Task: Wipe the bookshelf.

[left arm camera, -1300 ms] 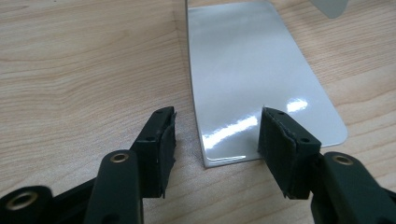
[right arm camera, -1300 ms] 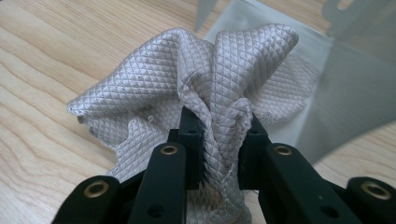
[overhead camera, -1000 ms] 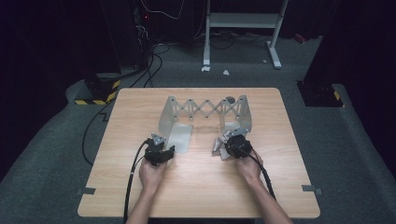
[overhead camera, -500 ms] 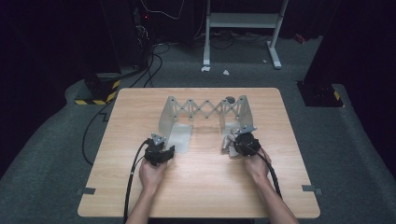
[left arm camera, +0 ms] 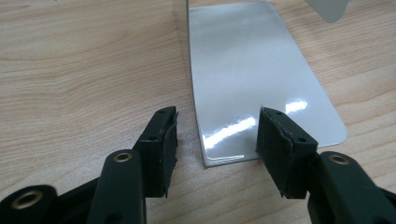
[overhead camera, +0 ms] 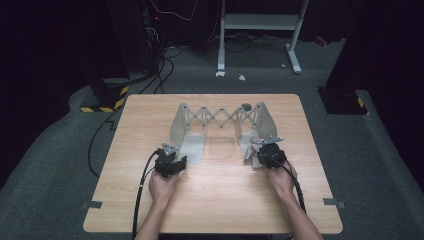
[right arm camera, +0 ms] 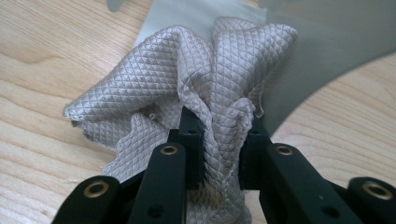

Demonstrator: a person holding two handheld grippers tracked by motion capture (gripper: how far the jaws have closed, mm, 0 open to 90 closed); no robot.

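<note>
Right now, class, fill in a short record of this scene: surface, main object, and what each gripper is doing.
surface: wooden table
main object: metal rack with accordion-style links joining two end plates, each with a flat foot on the table
left gripper: jaws apart, astride the near edge of the rack's left foot plate, pads not pressing it
right gripper: shut on a grey quilted cloth, bunched up over the rack's right foot plate
</note>
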